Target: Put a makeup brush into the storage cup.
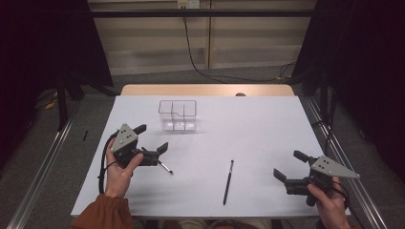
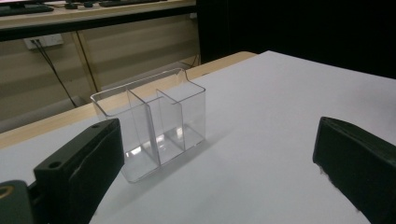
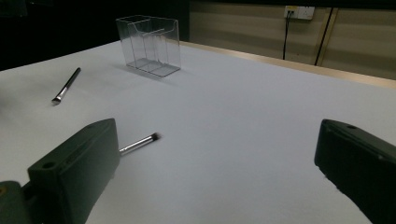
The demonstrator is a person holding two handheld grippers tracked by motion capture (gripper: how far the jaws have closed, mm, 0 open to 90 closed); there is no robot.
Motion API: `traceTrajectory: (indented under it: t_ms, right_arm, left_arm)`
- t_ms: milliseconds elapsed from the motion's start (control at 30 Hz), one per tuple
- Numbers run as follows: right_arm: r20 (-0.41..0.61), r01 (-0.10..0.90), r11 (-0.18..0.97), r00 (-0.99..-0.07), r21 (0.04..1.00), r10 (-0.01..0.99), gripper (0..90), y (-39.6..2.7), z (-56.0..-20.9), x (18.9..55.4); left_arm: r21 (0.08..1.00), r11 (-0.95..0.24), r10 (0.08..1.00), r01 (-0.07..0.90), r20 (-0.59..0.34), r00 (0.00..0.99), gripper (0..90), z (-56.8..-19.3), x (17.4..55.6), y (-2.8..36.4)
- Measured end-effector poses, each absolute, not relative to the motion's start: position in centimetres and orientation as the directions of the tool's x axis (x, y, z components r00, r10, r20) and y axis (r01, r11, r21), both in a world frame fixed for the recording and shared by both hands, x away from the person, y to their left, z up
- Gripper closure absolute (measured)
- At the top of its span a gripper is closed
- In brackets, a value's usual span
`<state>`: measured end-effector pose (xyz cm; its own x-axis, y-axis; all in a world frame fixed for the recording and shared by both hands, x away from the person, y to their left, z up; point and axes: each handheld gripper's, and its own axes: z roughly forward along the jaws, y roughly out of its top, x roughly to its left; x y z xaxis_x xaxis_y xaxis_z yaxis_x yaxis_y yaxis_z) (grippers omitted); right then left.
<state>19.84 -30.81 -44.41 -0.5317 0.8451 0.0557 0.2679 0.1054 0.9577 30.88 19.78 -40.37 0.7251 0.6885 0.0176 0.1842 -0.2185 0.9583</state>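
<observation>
Near my wide-open left gripper (image 1: 152, 139) lies a small brush (image 1: 165, 167); the right gripper (image 1: 290, 166), also wide, faces the long brush (image 1: 228, 182). Clipping the clear organizer (image 1: 178, 115) probably tips it.

— What lies on your table (image 1: 267, 124), and where?

— The divided holder (image 1: 178, 116) stands toward the far edge, left of centre. Nearer you, one brush (image 1: 228, 182) lies right of centre; a second brush (image 1: 165, 167) lies left of it, just beside your left gripper (image 1: 152, 138).

— And your right gripper (image 1: 288, 165)?

— At the near right corner (well apart from the holder).
</observation>
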Motion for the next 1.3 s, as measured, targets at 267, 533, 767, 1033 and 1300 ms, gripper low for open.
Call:
traceTrajectory:
  t_ms: [267,533,767,1033,1300]
  right_arm:
    - [0.059,0.271,0.103,-0.531,0.957,0.845,0.0,-30.8,-44.4,19.9]
    - [0.056,0.270,0.107,-0.532,0.957,0.845,0.0,-30.8,-44.4,19.8]
    - [0.055,0.274,0.110,-0.532,0.955,0.845,0.0,-30.7,-44.4,19.8]
    - [0.057,0.277,0.112,-0.536,0.954,0.842,0.0,-30.7,-44.5,19.9]
    - [0.057,0.279,0.115,-0.541,0.953,0.839,0.0,-30.7,-44.5,20.1]
  left_arm:
    - [0.942,-0.259,0.673,0.214,0.017,0.740,3.4,-39.7,32.2,19.5]
    - [0.902,-0.361,0.640,0.237,0.055,0.766,4.0,-39.4,32.8,19.3]
    - [0.834,-0.479,0.583,0.274,0.069,0.809,3.6,-39.0,33.2,18.8]
    - [0.728,-0.601,0.530,0.329,0.055,0.846,3.0,-39.5,33.7,18.6]
    - [0.626,-0.702,0.442,0.340,0.009,0.897,3.6,-40.0,33.6,19.1]
